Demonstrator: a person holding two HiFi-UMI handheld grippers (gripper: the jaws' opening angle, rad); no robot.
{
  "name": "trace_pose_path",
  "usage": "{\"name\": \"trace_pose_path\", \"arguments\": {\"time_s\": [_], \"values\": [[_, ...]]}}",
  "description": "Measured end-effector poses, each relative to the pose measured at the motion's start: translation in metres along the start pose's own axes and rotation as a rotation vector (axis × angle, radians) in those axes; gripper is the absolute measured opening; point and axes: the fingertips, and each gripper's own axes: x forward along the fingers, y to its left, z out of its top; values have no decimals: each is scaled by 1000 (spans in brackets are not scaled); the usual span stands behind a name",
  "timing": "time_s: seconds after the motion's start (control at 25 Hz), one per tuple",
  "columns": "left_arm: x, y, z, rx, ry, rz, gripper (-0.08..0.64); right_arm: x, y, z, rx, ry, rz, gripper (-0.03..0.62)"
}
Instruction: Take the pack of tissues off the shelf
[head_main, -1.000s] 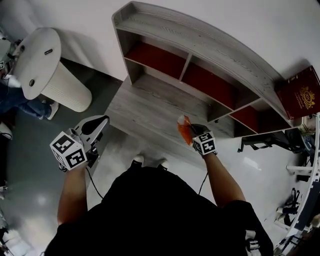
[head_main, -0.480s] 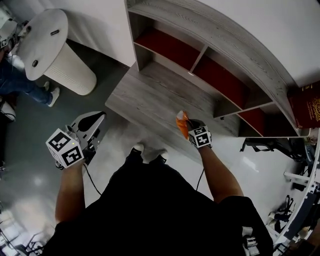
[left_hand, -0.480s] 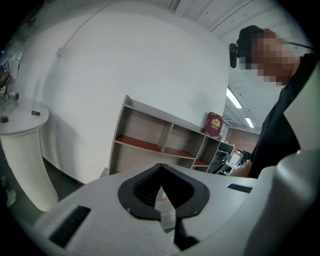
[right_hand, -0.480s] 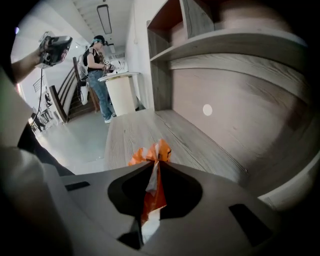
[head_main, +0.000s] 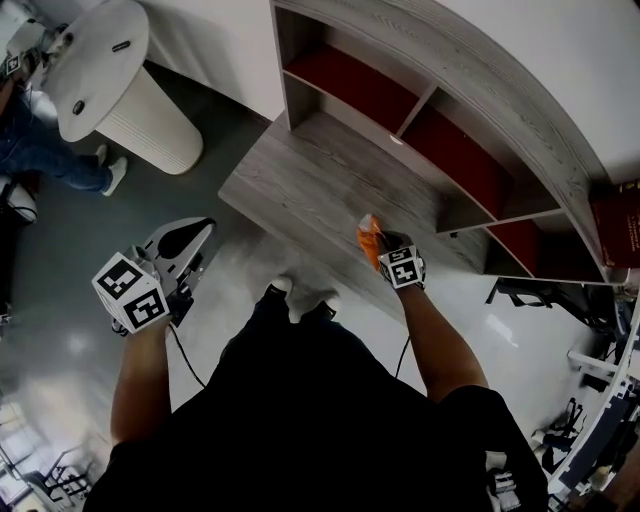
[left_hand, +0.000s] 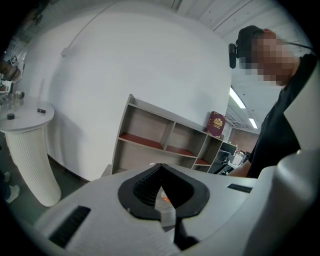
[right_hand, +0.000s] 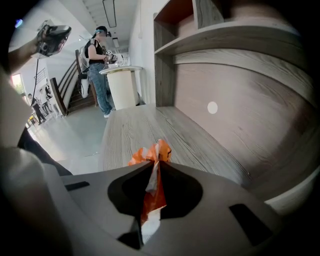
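Our left hand-held gripper (head_main: 203, 228) hangs with its jaws together on nothing. A white round table (head_main: 100, 60) stands ahead of it, to its left. Our right hand-held gripper (head_main: 378, 243) is clamped on the orange and white pack of tissues (head_main: 368, 238), and the pack's crumpled top pokes out past the jaw tips. Below and ahead of that gripper lies the grey wooden shelf (head_main: 330, 185), its red-lined compartments further ahead.
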Motion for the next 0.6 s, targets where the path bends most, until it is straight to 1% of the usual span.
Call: {"name": "trace_pose_path", "arguments": {"time_s": [0.16,0.28,0.48,0.6], "values": [[-2,-1,-5,-7,6,5,17,0,-5,2,9,-14,-10,34],[-1,-3,-6,-6,8,1,17,-2,-6,1,11,-12,-4,97],[1,-9,-4,0,5,-8,17,-7,-10,-2,28,-12,7,164],[3,-10,-4,2,5,-14,17,-12,-10,-3,36,-12,5,166]]}}
